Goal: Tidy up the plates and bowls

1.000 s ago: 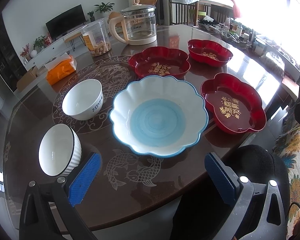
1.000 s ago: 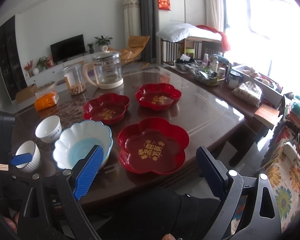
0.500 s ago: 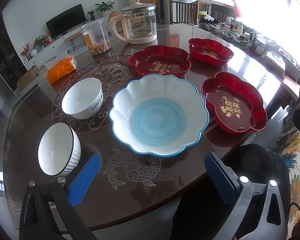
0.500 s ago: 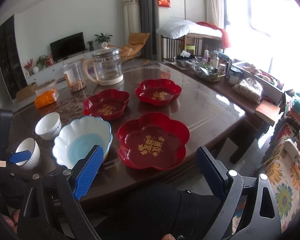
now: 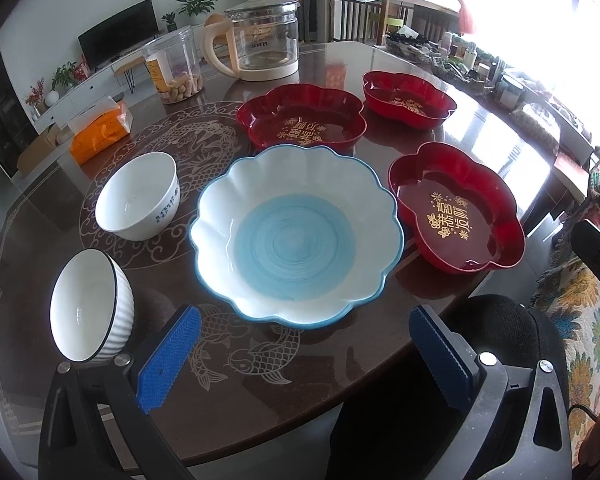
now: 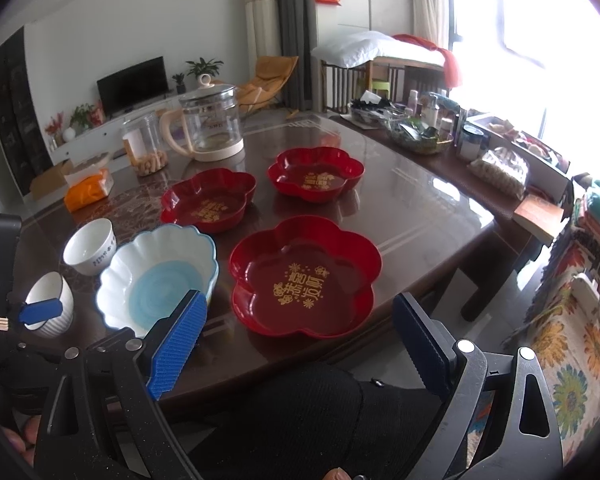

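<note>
Both grippers hang at the near edge of the dark glass-topped table (image 5: 340,56), and both are spread wide with nothing between their blue pads. The left gripper (image 5: 304,354) faces the scalloped blue-and-white bowl (image 5: 296,240), which sits just beyond its fingertips. The right gripper (image 6: 306,338) faces the nearest red flower-shaped plate (image 6: 304,276), which lies just beside that bowl.

The left wrist view shows the inlaid fish and dragon pattern in the tabletop, and it looks straight into the 2 small bowls on the left: the ribbed white bowl (image 5: 90,306) nearest the edge and the plain white bowl (image 5: 138,196) behind it. The 2 stand apart, and both stand clear of the big bowl. In the right wrist view the ribbed bowl (image 6: 50,306) is partly covered by a blue pad of the left gripper (image 6: 40,312), and the pattern is barely readable.

The right wrist view gives more of the room: the window, a cluttered side table (image 6: 480,160) and a red hanging on the wall. It also shows the 3 red plates set apart from one another, with the middle red plate (image 6: 208,200) and the far red plate (image 6: 316,174) behind the near one.

A glass kettle (image 5: 266,44), a clear snack jar (image 5: 174,66) and an orange tissue pack (image 5: 100,130) stand at the back. The gold characters on the plates are too small for me to read. Glare whitens the right side of both views.
</note>
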{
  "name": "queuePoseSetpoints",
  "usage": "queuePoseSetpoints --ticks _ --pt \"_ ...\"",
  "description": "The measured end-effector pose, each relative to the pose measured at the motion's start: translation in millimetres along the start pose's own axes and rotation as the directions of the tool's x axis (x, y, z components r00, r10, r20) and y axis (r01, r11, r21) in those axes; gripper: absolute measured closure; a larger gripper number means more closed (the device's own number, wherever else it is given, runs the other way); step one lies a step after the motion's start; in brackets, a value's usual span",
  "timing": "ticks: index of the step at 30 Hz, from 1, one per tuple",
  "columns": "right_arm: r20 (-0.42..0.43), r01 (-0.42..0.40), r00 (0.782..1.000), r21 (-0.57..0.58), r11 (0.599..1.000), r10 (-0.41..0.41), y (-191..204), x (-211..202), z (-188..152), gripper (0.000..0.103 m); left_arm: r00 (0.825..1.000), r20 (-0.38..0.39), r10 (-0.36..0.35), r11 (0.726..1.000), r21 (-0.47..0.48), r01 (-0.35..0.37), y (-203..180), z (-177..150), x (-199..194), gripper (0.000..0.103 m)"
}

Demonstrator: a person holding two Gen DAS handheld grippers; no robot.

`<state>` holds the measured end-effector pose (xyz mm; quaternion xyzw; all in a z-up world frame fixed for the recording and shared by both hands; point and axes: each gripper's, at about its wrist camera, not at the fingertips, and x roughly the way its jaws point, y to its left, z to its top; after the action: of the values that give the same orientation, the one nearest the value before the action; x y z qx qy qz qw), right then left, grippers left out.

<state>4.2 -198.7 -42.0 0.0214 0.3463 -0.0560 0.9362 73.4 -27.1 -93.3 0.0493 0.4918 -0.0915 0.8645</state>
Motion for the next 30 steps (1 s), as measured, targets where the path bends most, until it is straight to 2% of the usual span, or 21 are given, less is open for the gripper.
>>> queuePoseSetpoints --ticks 2,5,9,15,18,21,23,24,26,30 --pt "-0.012 0.015 1.0 0.035 0.999 -0.015 -16 5 4 0.008 1.0 0.003 -0.024 1.0 0.009 0.023 -2 9 5 0.0" --pt "-0.076 0.035 0.997 0.134 0.99 -0.024 -48 18 7 0.008 0.999 0.008 -0.052 0.998 0.022 0.052 -3 27 14 0.0" --pt "-0.129 -0.01 0.991 0.228 0.974 0.04 -81 33 4 0.008 0.997 -0.004 -0.082 0.996 0.037 0.082 -4 53 28 0.0" --pt "-0.191 -0.06 0.975 0.248 0.967 0.11 -111 80 30 0.008 0.998 0.015 -0.062 0.996 0.067 0.061 -9 70 32 0.0" --pt "-0.204 -0.157 0.956 0.254 0.954 0.211 -124 132 61 0.008 0.997 0.03 -0.072 0.997 0.043 0.07 -7 66 27 0.0" --pt "-0.217 -0.228 0.924 0.35 0.909 0.316 -147 203 98 0.008 0.997 0.055 -0.056 0.998 0.017 0.055 0 60 19 0.0" --pt "-0.249 -0.19 0.918 0.404 0.895 0.308 -163 252 121 0.008 0.997 0.074 -0.035 0.999 -0.007 0.036 10 55 14 0.0" --pt "-0.259 -0.165 0.922 0.409 0.897 0.288 -169 273 133 0.008 0.996 0.08 -0.027 0.999 -0.022 0.029 15 53 11 0.0" --pt "-0.288 -0.114 0.929 0.371 0.922 0.231 -167 311 154 0.008 0.996 0.083 -0.018 0.998 -0.052 0.022 26 48 9 0.0" --pt "-0.379 -0.141 0.89 0.303 0.942 0.255 -136 369 175 0.008 0.998 0.067 -0.005 0.995 -0.098 0.012 44 40 11 0.0"
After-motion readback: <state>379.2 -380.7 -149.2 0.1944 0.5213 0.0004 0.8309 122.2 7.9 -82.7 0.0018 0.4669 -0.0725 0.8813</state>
